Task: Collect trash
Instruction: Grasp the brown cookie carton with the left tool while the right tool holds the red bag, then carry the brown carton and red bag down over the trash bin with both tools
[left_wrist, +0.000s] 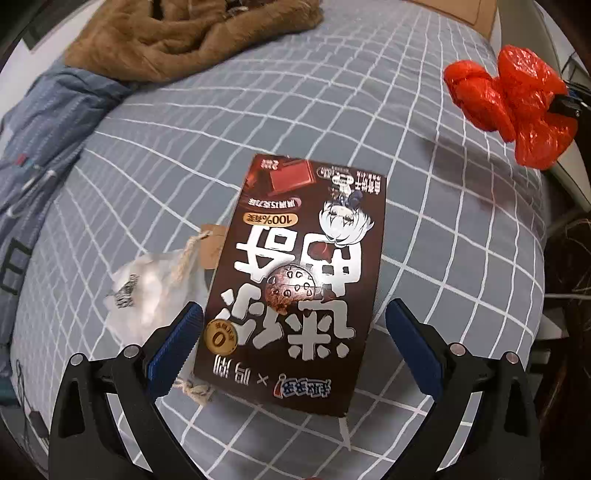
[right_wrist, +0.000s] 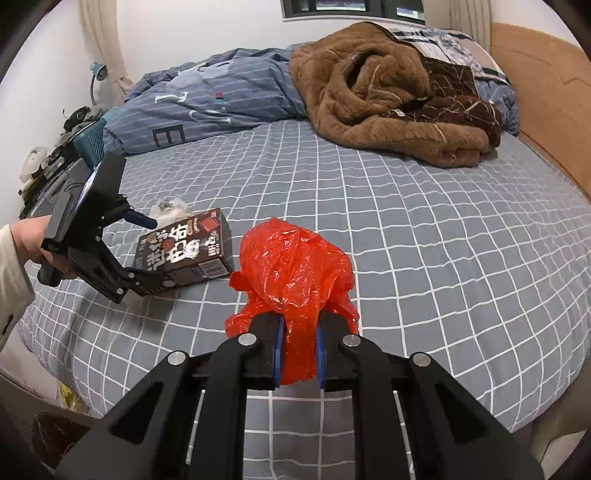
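Holding the left gripper (left_wrist: 293, 325) over the bed (left_wrist: 332, 110), we are looking down at a brown box (left_wrist: 295, 280) lying flat on the checked sheet; the jaws are standing wide apart on either side of its near end, and the pads are not pressing it. We are seeing a clear pouch (left_wrist: 147, 291) with a string and a paper tag just beside the box, partly tucked under its edge. In our other hand, the right gripper (right_wrist: 299, 354) is clenching a crumpled red bag (right_wrist: 295, 266), keeping it lifted above the sheet, near the box. We are also seeing a brown blanket (right_wrist: 388, 96) and a blue duvet (right_wrist: 207, 99) heaped at the far end of the bed, well apart from the trash
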